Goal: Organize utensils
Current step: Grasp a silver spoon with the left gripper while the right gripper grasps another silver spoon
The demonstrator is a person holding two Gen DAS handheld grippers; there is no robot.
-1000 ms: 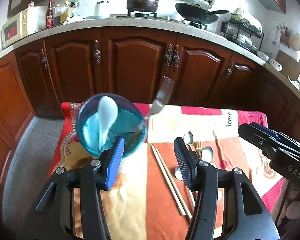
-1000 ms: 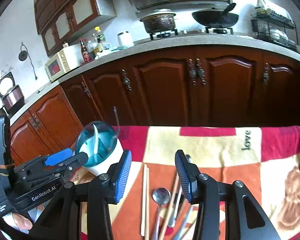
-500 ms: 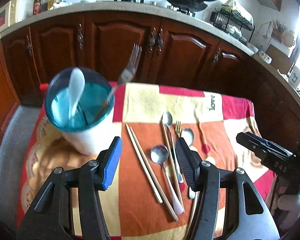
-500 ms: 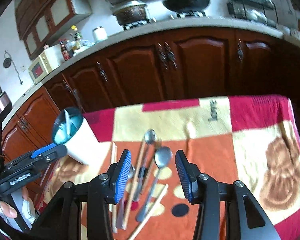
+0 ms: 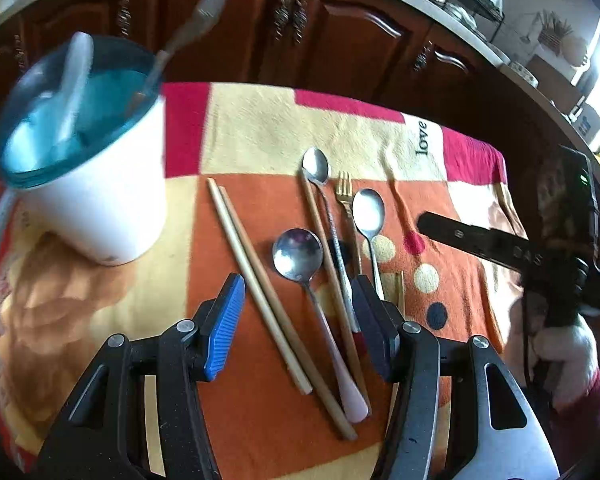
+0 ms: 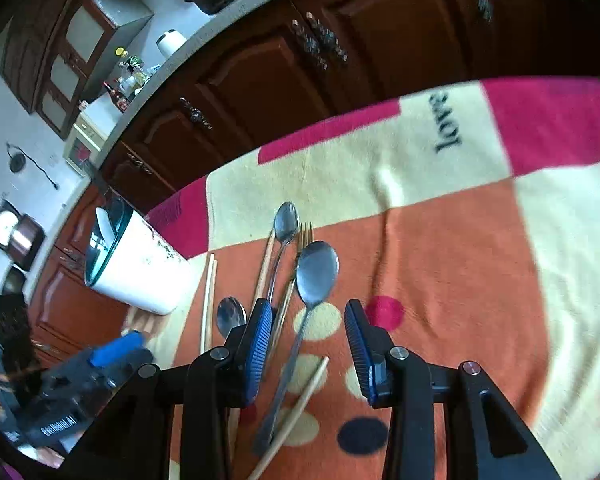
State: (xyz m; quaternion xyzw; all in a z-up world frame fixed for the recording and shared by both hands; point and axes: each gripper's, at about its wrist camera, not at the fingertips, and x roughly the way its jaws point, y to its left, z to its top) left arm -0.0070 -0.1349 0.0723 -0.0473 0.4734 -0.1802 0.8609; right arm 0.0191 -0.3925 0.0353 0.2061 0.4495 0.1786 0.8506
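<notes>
A white utensil cup with a teal rim (image 5: 96, 200) stands at the table's left and holds a white spoon (image 5: 74, 80) and a fork (image 5: 188, 28). Loose on the cloth lie a chopstick pair (image 5: 256, 280), a round steel spoon (image 5: 300, 258), a small spoon (image 5: 316, 168), a gold fork (image 5: 346, 196) and another spoon (image 5: 368, 212). My left gripper (image 5: 296, 312) is open and empty, above the chopsticks and the round spoon. My right gripper (image 6: 306, 336) is open and empty, straddling a steel spoon (image 6: 316, 272). The cup also shows in the right wrist view (image 6: 140, 268).
A patterned red, orange and cream cloth (image 5: 260, 128) covers the table. Dark wood cabinets (image 5: 340, 40) stand close behind the far edge. A single loose chopstick (image 6: 296, 408) lies across the spoon handle. The other gripper (image 5: 500, 244) shows at the right of the left wrist view.
Both grippers have tilted down and moved closer to the loose cutlery. The right one now sits over a steel spoon. Both stay open and empty.
</notes>
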